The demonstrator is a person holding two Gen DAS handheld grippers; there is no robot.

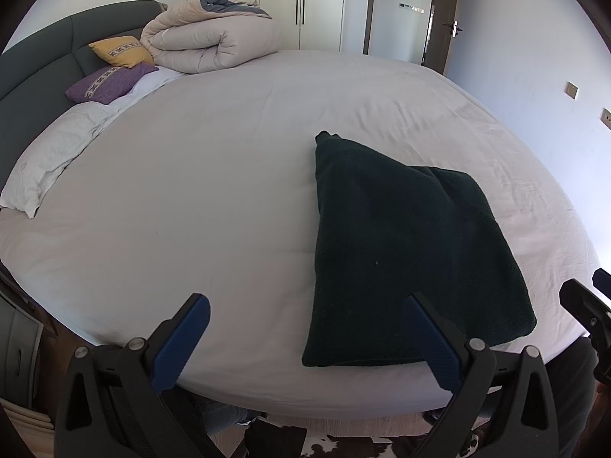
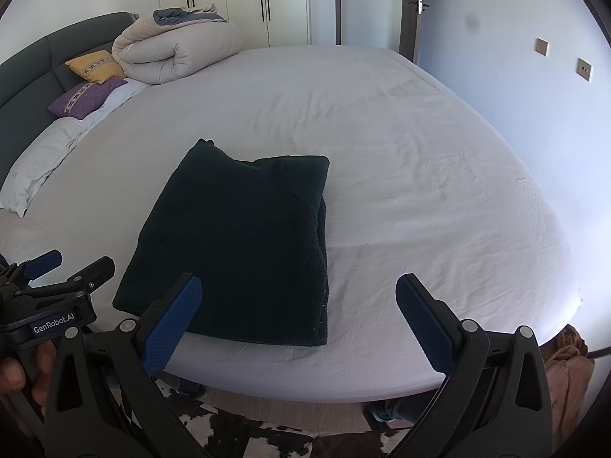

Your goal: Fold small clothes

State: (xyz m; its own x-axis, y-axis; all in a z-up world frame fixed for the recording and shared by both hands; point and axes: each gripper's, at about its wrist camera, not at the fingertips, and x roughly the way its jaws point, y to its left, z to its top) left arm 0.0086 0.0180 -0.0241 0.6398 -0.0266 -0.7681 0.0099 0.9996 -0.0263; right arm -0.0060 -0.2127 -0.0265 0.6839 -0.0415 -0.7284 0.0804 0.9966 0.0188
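A dark green, fleecy garment (image 1: 401,252) lies folded into a rough rectangle near the front edge of the white bed (image 1: 191,191); it also shows in the right wrist view (image 2: 244,244). My left gripper (image 1: 305,320) is open and empty, hovering over the bed's front edge just left of the garment's near end. My right gripper (image 2: 298,301) is open and empty, over the garment's near right corner. The left gripper also shows at the left edge of the right wrist view (image 2: 68,267), held in a hand.
A rolled beige duvet (image 1: 206,38), a yellow cushion (image 1: 122,51), a purple cushion (image 1: 107,82) and a white pillow (image 1: 49,160) lie by the dark headboard (image 1: 34,53). A cowhide rug (image 2: 236,431) covers the floor below. A wall runs along the bed's right side.
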